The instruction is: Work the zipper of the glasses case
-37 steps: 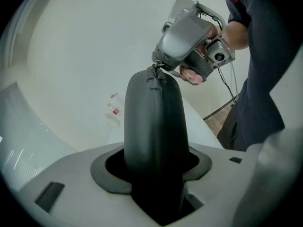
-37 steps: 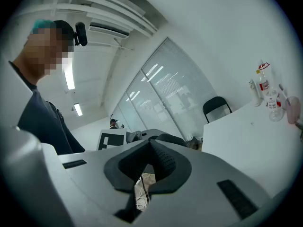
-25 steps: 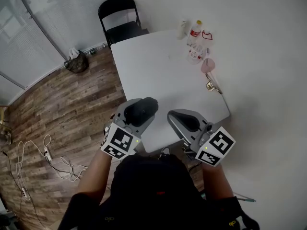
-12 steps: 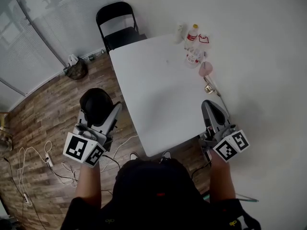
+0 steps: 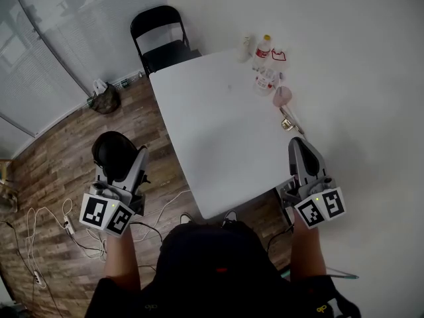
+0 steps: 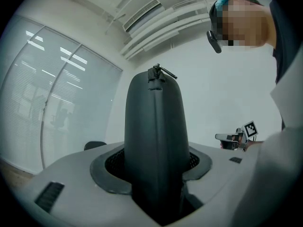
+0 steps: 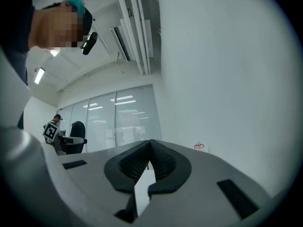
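A black glasses case (image 5: 114, 152) is clamped in my left gripper (image 5: 120, 164), out over the wooden floor left of the table. In the left gripper view the case (image 6: 156, 141) stands upright between the pads, its zipper pull (image 6: 159, 72) at the top end. My right gripper (image 5: 301, 152) is shut and empty, hovering by the table's right front corner. Its jaws (image 7: 149, 148) meet in the right gripper view with nothing between them. The two grippers are far apart.
A white table (image 5: 218, 131) lies between the grippers, with bottles (image 5: 265, 52) and a pink cup (image 5: 285, 95) along its far right edge. A black folding chair (image 5: 162, 35) stands behind it. Cables (image 5: 46, 224) and a dark bag (image 5: 105, 101) lie on the floor at left.
Both grippers have swung apart from over the table's near edge. The left one carried the case out left over the floor; the right one moved to the table's right corner.
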